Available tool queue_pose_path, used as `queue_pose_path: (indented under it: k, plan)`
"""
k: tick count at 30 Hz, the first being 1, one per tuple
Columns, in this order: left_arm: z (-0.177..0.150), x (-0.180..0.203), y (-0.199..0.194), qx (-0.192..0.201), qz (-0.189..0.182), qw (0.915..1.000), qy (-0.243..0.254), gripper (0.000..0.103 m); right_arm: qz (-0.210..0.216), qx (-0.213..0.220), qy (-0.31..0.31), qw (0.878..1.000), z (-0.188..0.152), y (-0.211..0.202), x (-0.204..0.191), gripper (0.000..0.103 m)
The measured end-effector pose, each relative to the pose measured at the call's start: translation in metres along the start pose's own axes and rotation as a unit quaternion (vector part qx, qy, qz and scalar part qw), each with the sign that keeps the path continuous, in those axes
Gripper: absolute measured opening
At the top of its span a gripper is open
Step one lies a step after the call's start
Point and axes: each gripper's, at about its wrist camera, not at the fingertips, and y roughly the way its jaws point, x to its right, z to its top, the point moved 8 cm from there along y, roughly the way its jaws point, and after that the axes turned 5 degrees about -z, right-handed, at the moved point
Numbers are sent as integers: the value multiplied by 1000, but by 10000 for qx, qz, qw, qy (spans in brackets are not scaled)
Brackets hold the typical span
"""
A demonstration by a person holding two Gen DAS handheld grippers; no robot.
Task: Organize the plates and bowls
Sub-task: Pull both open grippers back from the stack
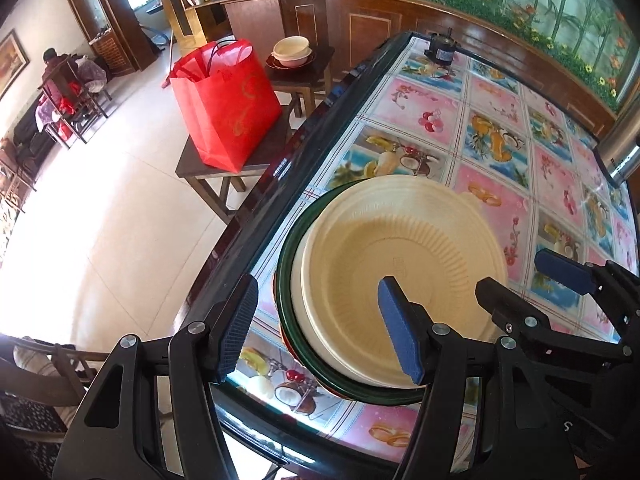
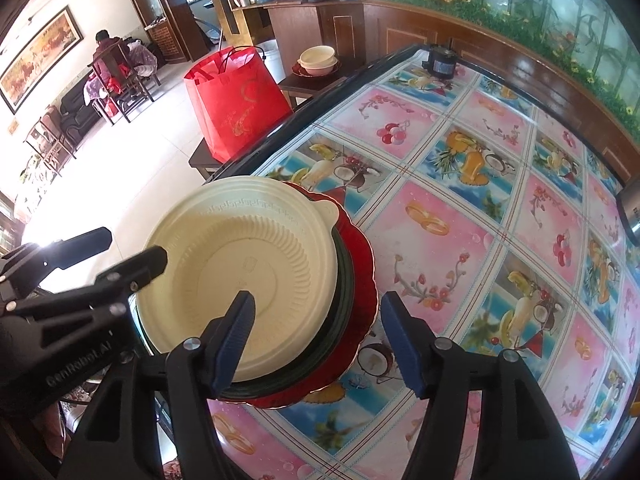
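The left gripper stands spread over the near left edge of the stack, its blue pads apart and pressing on nothing: 1 finger hangs above the inside of the cream bowl, the other outside the rim over the table's edge. The right gripper is likewise spread, with the stack's right rim lying between its 2 fingers but neither pad touching it; 1 finger sits over the bowl's interior, the other over the tablecloth. The cream bowl rests upright on a dark green plate, which in turn lies on a red scalloped plate, all 3 nested near the corner of the glass-topped table with its fruit-and-flower cloth. In the left wrist view the green plate shows as a ring around the bowl. Beyond the table, a red bag stands on a dark stool, and a 2nd stack of bowls sits on another stool behind it. A small black object rests at the table's far end.
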Motion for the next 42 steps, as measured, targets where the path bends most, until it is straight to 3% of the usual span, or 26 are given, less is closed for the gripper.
queue_pose_path:
  k: [8,15,28,42]
  plan:
    - [6,0,-10,192,-575,9979,-210,63,-63,73,124,9999,0,-1,4,66]
    - [9,3,-19,387,-2,9989,272,63,-49,83,88,9999,0,-3,3,66]
    - [4,8,-20,299,-565,9975,297,63,-52,62,50,10000,0,-2,4,66]
    - [2,2,-16,281,-437,9981,320,63,2,38,-35,10000,0,0,-2,66]
